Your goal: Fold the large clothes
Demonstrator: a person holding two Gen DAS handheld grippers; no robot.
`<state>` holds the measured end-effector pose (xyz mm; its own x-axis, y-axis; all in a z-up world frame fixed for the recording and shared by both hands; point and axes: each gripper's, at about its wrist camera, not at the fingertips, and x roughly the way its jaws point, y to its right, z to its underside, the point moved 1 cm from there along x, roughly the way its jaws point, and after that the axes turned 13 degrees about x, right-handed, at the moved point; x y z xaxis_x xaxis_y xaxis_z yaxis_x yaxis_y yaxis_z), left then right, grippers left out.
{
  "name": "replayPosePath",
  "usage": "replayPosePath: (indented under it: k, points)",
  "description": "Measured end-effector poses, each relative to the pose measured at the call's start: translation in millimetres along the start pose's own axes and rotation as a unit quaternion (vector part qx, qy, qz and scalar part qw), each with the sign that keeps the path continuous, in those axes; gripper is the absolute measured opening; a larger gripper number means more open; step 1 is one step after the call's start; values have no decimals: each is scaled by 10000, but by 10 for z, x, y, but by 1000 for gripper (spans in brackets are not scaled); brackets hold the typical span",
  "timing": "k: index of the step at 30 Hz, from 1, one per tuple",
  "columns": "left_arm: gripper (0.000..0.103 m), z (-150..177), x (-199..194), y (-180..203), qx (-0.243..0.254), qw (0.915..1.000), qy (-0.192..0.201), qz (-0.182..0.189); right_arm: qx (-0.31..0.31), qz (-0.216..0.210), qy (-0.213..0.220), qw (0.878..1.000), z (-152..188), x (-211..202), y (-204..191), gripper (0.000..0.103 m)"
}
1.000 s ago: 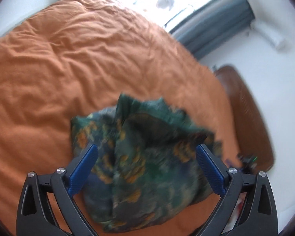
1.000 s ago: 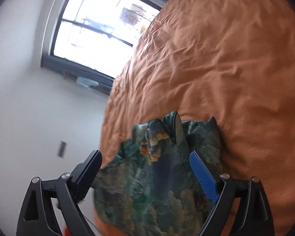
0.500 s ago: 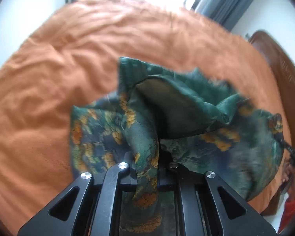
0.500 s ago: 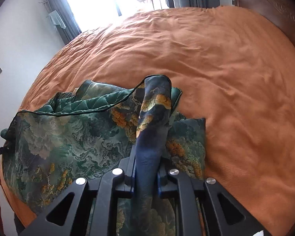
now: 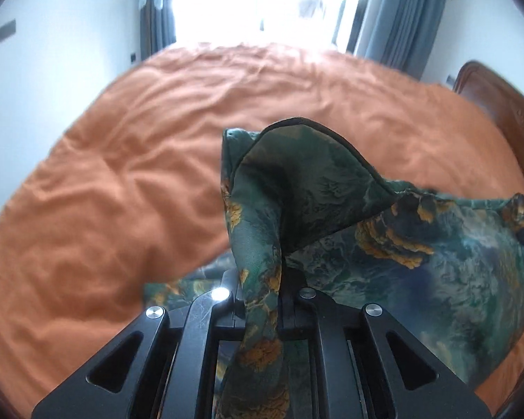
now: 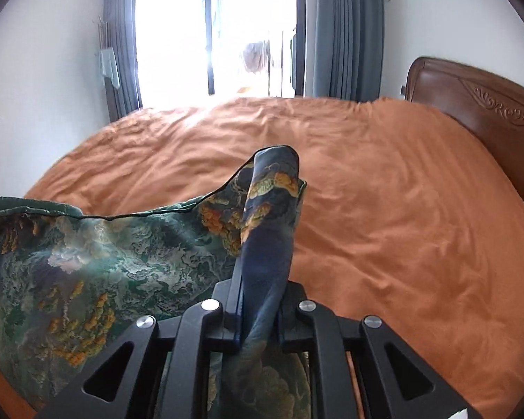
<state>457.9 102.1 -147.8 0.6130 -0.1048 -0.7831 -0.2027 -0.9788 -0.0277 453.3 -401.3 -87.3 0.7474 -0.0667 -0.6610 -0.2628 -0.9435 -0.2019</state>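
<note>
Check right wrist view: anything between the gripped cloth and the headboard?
Nothing. In the right wrist view only bare orange bedspread lies between the green patterned garment, clamped in the right gripper, and the wooden headboard.

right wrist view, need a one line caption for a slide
Right gripper shut on a corner of the green printed garment, lifted over the orange bedspread, with the window behind.
</note>
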Motion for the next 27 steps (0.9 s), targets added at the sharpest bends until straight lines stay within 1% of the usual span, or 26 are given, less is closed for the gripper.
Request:
replayPosePath:
  k: [2,4,6,8,11,12,13,14,15,16,17,18,19,21,23,24,26,27]
  points:
    - [11,135,182,27,89,9999,-126,-26,6,136,-462,9988,191,360,79,13]
    - [16,242,308,5,15,9999,-93,90,14,147,-739,9972,359,583,135,14]
    - [19,319,357,-56,-113,9997,-32,223,114,34,-739,9972,490,688,207,15]
    - [22,325,443,-128,-217,9993,-36,308,199,-76,-844,9962,554,777,246,16]
    - [28,320,420,-85,-156,9995,-23,261,367,-206,-969,9944,591,885,285,20]
    - [39,316,377,-83,-151,9996,-7,244,423,-239,-982,9940,589,893,297,22]
    - [58,305,341,-88,-200,9995,5,242,460,-265,-972,9938,578,906,292,22]
    - [68,293,285,-123,-292,9991,46,299,479,-283,-967,9938,571,902,313,22]
    - [82,280,217,-168,-386,9985,130,357,515,-319,-958,9936,564,882,329,23]
    - [87,289,135,-193,-459,9980,211,384,556,-368,-956,9932,602,887,328,26]
    - [88,289,42,-227,-544,9972,299,429,622,-445,-962,9924,586,868,361,27]
    - [88,292,-74,-268,-637,9960,382,496,707,-520,-975,9914,566,838,405,35]
    - [88,284,-149,-285,-685,9955,427,504,790,-555,-992,9904,543,797,454,55]
    - [88,248,-375,-286,-677,9955,544,383,834,-567,-1013,9897,478,705,529,78]
    - [90,153,-528,-207,-501,9962,641,305,716,-470,-827,9929,399,539,563,78]
    - [92,93,-570,-155,-412,9964,664,317,612,-427,-630,9952,349,414,549,78]
    - [94,-52,-587,-16,-277,9964,709,373,398,-453,-264,9978,258,189,446,78]
    - [94,-137,-541,62,-230,9963,720,397,316,-512,-156,9981,208,107,367,78]
